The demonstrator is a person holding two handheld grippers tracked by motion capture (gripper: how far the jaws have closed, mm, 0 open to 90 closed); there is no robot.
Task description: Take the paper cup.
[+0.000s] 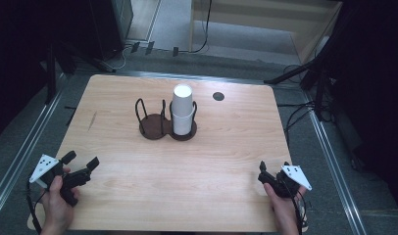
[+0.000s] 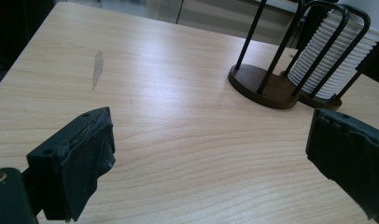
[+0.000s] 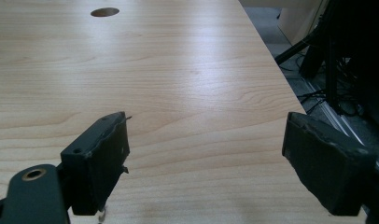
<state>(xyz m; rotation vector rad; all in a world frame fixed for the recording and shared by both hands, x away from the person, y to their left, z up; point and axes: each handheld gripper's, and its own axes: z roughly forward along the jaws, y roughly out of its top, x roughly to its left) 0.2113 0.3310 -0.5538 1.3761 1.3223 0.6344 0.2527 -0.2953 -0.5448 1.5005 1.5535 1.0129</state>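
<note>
A dark wooden cup holder (image 1: 155, 128) with two round bases and black wire loops stands at the middle of the table. Its right base holds an upside-down stack of white paper cups (image 1: 182, 108); the left base is bare. My left gripper (image 1: 82, 160) rests open near the front left corner, held by a hand, with nothing between its fingers. In the left gripper view the gripper (image 2: 211, 140) faces the holder (image 2: 264, 88) and the ribbed cup stack (image 2: 325, 60) from a distance. My right gripper (image 1: 274, 166) sits at the front right edge, open and holding nothing (image 3: 206, 140).
The light wooden table (image 1: 138, 188) has a dark round hole (image 1: 218, 96) at the back right, seen too as hole (image 3: 105, 11). A grey smear (image 2: 97, 67) marks the left side. Stand legs and cables (image 1: 305, 73) lie on the floor around the table.
</note>
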